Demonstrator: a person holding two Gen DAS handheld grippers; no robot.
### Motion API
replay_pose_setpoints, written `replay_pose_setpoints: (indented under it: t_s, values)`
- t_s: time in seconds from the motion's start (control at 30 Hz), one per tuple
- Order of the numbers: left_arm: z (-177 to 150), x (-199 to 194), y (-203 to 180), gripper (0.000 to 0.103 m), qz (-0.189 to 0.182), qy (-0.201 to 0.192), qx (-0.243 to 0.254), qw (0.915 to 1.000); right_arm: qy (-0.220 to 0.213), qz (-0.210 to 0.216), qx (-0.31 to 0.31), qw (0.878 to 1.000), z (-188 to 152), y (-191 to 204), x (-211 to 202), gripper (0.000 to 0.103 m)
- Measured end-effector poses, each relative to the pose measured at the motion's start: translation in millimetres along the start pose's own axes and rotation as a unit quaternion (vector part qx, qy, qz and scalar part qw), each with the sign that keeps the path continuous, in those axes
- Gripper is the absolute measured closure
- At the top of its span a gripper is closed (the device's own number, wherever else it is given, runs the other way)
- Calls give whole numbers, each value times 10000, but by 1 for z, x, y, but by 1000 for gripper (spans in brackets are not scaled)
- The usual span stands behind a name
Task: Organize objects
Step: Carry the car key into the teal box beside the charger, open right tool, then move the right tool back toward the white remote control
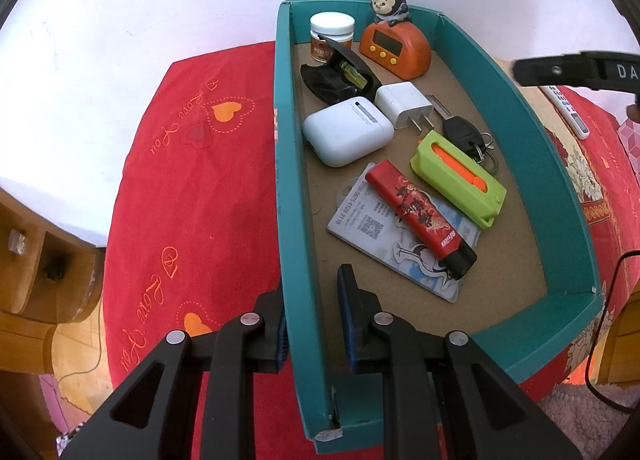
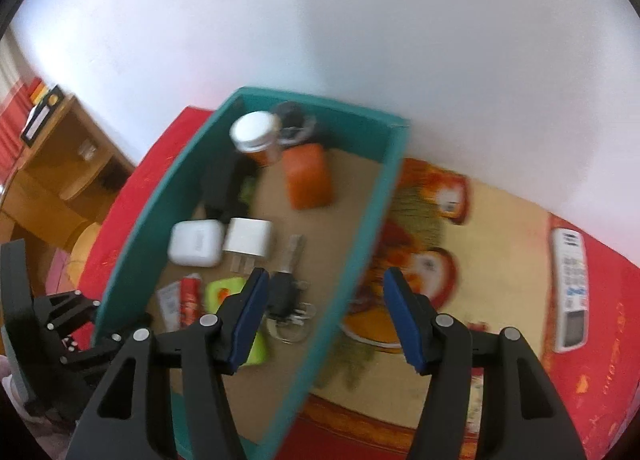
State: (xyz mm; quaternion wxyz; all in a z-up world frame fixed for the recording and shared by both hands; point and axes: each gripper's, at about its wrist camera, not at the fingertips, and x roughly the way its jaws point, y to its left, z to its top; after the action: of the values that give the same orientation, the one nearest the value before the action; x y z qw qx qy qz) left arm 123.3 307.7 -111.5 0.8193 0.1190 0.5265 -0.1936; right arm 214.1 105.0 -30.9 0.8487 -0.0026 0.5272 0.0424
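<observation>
While the left gripper [image 1: 310, 316] stays out of the question as a free tool, its jaws are clenched on the near left wall of the teal box [image 1: 286, 188], one finger outside, one inside. Box sits on a red patterned cloth [image 1: 180, 188]. Inside it: white jar [image 1: 332, 36], orange timer [image 1: 396, 46], black pouch [image 1: 340, 78], white earbud case [image 1: 346, 136], white charger [image 1: 404, 104], car key [image 1: 464, 134], green cutter [image 1: 458, 178], red lighter [image 1: 420, 216] lying on a card [image 1: 384, 236]. Right gripper [image 2: 324, 300] hangs released above the box's right wall, nothing between its jaws; that view is blurred, so contact probably none. Remote [image 2: 570, 288] lies on the cloth, well apart from the box.
</observation>
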Motion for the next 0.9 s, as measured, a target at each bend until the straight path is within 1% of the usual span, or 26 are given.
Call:
replay_pose_setpoints:
  t_s: [0.13, 0.37, 0.43, 0.5, 0.57, 0.7, 0.9]
  values:
    - [0, 0, 0, 83, 1, 2, 1, 10000, 52, -302, 288, 9991, -7, -34, -6, 44]
    - [1, 1, -1, 83, 16, 8, 6, 10000, 139, -851, 815, 9929, -23, -102, -14, 42]
    - [1, 1, -1, 83, 21, 9, 9, 10000, 169, -997, 931, 9905, -27, -120, -14, 34]
    - [1, 1, -1, 83, 30, 12, 7, 10000, 196, -1097, 1023, 9885, -29, -136, -12, 30]
    - [1, 1, -2, 83, 45, 15, 4, 10000, 238, -1223, 1133, 9857, -31, -155, -8, 30]
    - [1, 1, -5, 82, 80, 14, 1, 10000, 306, -1279, 1337, 9823, -34, -183, 2, 29]
    - [0, 2, -7, 82, 117, 10, -40, 9999, 454, -1280, 1419, 9805, -31, -205, 23, 28]
